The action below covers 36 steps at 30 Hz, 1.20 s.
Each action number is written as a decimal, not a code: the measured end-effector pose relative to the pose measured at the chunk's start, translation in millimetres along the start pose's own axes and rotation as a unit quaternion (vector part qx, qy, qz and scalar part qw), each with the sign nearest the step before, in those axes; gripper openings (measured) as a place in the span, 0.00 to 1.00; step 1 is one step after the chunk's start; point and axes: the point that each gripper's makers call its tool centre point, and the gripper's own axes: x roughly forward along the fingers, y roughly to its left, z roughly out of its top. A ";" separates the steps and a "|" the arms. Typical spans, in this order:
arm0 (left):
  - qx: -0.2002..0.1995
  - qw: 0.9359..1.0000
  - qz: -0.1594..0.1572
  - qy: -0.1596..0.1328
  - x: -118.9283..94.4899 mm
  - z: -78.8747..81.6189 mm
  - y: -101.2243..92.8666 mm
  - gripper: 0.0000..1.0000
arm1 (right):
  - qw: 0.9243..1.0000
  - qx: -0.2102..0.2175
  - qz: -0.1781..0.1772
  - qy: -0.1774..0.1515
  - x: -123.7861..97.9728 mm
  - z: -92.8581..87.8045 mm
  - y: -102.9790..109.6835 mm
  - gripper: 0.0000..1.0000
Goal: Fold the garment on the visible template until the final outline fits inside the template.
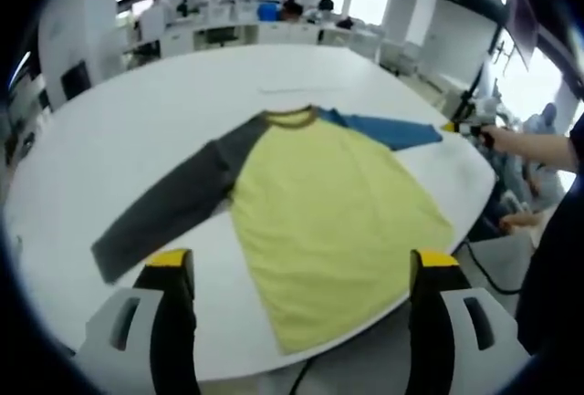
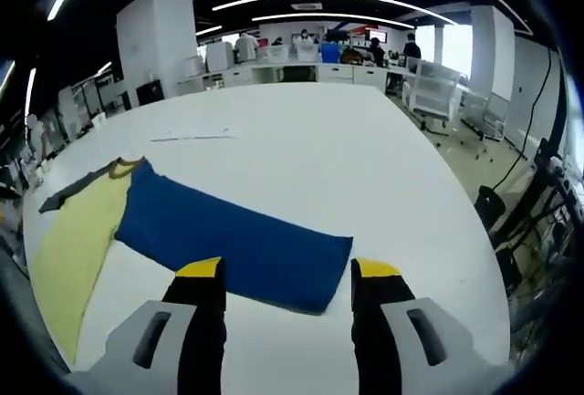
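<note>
Shirt [image 1: 319,203] lies flat, face up, on the white surface [image 1: 137,112], hem near the edge at 6 o'clock in the left gripper view, collar at 12. Grey sleeve [image 1: 169,208] runs out toward 8 o'clock, blue sleeve [image 1: 388,129] toward 2 — spread wide, prob. so each can be folded in over the yellow body.

Left tool [image 1: 301,272] hovers above the hem, jaws apart, holding nothing.

Right tool [image 2: 287,276] sits just short of the blue sleeve's [image 2: 237,240] cuff end, jaws apart and empty; looks lined up to pinch that cuff. It also shows at 3 o'clock in the left gripper view, held by a hand.

Can't make out a template outline. No fold made yet.
</note>
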 end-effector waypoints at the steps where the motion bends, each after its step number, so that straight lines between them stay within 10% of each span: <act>1: -0.001 1.000 0.002 0.003 0.7 -1.3 1.0 0.93 | 1.000 0.000 -0.001 0.002 1.3 -0.5 -0.2 0.54; 36: 0.009 0.999 0.013 0.035 19.0 -1.9 10.7 0.90 | 0.997 0.018 -0.050 0.049 48.2 -8.1 -46.3 0.26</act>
